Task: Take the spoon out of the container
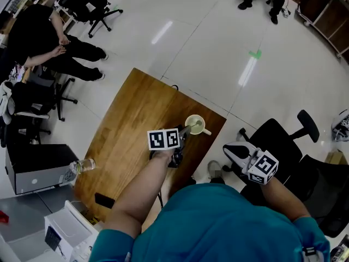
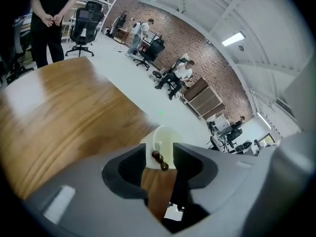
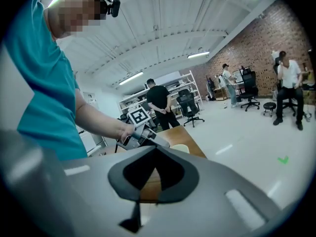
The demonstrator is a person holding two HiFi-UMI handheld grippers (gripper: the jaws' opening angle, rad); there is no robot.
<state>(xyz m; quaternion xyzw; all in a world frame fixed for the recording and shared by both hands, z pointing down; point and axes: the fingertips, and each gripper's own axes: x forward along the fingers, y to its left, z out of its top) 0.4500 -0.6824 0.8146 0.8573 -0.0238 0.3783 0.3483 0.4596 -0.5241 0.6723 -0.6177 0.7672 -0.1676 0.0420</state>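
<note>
A pale yellow cup (image 1: 195,125) stands near the far right corner of the wooden table (image 1: 131,124). The spoon (image 1: 186,129) leans out of it toward me. My left gripper (image 1: 181,137) hovers just short of the cup. In the left gripper view its jaws (image 2: 159,152) stand open around the spoon's dark beaded handle (image 2: 159,160), with a gap on each side, and the cup (image 2: 165,136) sits right behind. My right gripper (image 1: 235,150) is off the table's right edge. In the right gripper view its jaws (image 3: 157,148) are shut with nothing between them.
A clear water bottle (image 1: 82,166) lies at the table's left edge and a small black object (image 1: 104,201) at its near corner. Black office chairs (image 1: 283,146) stand to the right under my right gripper. A grey box (image 1: 38,168) sits left; people (image 1: 43,42) sit beyond.
</note>
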